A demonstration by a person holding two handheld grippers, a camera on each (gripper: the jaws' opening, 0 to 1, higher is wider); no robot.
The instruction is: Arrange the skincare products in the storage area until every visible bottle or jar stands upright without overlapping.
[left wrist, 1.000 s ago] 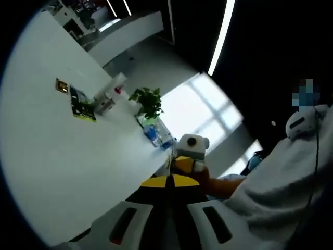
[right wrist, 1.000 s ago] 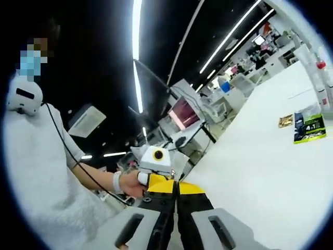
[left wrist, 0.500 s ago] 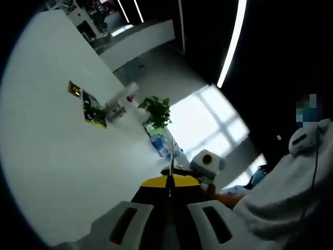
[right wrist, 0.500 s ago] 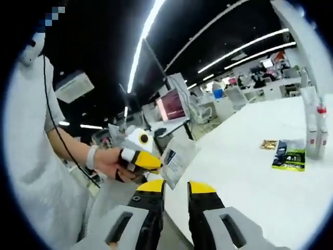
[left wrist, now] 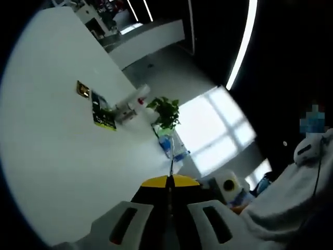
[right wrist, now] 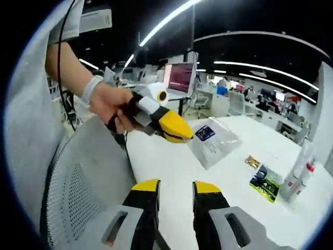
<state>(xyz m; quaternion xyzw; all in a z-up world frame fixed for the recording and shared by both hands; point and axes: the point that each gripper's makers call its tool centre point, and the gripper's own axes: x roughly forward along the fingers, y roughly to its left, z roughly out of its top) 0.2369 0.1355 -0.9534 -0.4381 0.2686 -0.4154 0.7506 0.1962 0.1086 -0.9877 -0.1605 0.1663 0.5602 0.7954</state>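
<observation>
Your left gripper (right wrist: 174, 127) pinches clear pouch (right wrist: 213, 141) above tabletop (right wrist: 229, 192). Your right gripper (right wrist: 174, 188) spread, holding nothing. Bottles (right wrist: 297, 174) upright beside green packet (right wrist: 265, 183).

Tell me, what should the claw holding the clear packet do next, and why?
Probably lower the clear packet onto the bare white table. The left claw is shut on it in mid-air, while the right claw is open and empty.

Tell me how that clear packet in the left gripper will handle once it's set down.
The clear packet hangs flat from the left gripper, pinched at one edge, so it is probably light and floppy. Its glossy film looks slippery. It will likely lie flat on the table rather than stand.
</observation>
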